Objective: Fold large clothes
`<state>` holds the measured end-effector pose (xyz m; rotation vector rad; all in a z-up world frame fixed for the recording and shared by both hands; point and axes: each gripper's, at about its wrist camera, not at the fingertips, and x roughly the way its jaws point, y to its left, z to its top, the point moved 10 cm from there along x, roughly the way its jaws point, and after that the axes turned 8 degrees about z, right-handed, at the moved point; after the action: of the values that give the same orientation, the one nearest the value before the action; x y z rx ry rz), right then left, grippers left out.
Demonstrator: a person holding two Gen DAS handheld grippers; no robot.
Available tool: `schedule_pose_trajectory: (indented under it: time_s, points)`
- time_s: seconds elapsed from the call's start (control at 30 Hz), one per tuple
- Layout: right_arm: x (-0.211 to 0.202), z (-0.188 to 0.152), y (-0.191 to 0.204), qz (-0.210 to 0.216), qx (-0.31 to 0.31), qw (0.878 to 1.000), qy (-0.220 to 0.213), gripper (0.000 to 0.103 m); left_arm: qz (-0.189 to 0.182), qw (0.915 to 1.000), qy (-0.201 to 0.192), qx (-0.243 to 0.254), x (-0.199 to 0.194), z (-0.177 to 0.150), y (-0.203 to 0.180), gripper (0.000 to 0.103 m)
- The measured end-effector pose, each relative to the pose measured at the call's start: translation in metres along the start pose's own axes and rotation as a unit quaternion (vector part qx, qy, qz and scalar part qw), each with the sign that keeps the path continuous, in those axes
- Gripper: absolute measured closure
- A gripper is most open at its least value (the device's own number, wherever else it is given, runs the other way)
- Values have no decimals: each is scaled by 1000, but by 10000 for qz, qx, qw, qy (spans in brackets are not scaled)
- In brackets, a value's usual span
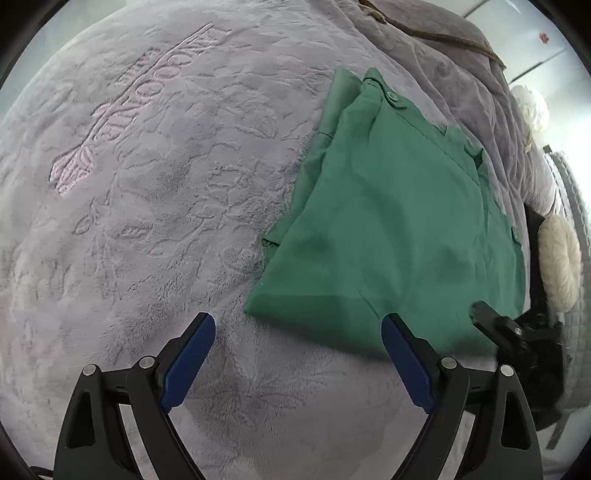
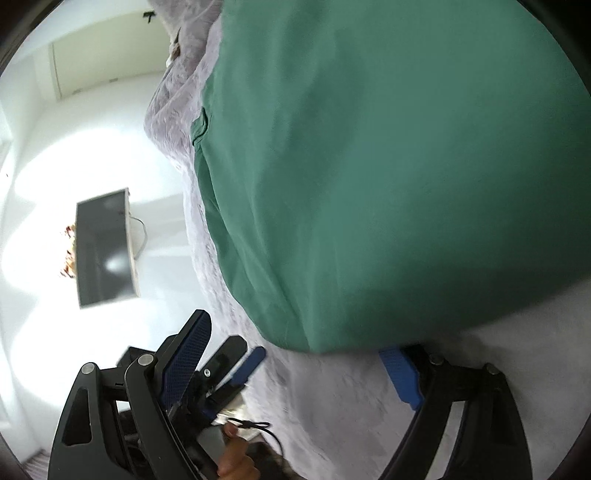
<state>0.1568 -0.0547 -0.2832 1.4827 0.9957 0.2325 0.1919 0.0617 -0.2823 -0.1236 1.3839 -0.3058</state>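
Observation:
A green garment (image 1: 388,221) lies folded flat on a lilac plush blanket (image 1: 147,203), with a buttoned waistband at its far end. My left gripper (image 1: 297,332) hovers open over the garment's near edge. Its right pad is above the green cloth and its left pad above the blanket, with nothing gripped. In the right wrist view the green garment (image 2: 369,166) fills the upper right. My right gripper (image 2: 295,354) is open, and the garment's near corner sits just ahead of its fingertips. A black finger (image 1: 491,317) of the right gripper shows beside the garment's near right corner.
The blanket (image 2: 332,406) covers a bed whose edge runs down the right side. Past that edge are a cream round cushion (image 1: 559,266) and a dark wall screen (image 2: 105,247). A rumpled grey cover (image 1: 436,26) lies at the back. A hand (image 2: 232,458) holds the other tool.

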Motion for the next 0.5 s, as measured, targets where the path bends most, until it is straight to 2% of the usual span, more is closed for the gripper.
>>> schedule_pose_trajectory:
  time_s: [0.1, 0.2, 0.27, 0.33, 0.43, 0.5]
  points:
    - [6, 3, 3, 184, 117, 9997, -127, 15, -224, 9997, 68, -84, 0, 4, 8, 11]
    - [8, 7, 5, 247, 204, 9993, -213, 37, -389, 9991, 35, -173, -2, 13, 10, 11]
    - [8, 8, 5, 189, 278, 9993, -185, 84, -675, 9968, 21, -424, -5, 24, 10, 11]
    - [2, 9, 10, 400, 301, 9986, -161, 92, -968, 9933, 23, -623, -7, 33, 9, 11]
    - [-11, 13, 37, 894, 211, 9956, -205, 93, -1263, 9903, 59, -576, -4, 49, 6, 11]
    - [-19, 16, 52, 1066, 45, 9941, -212, 93, -1417, 9887, 174, -461, 3, 59, -2, 11]
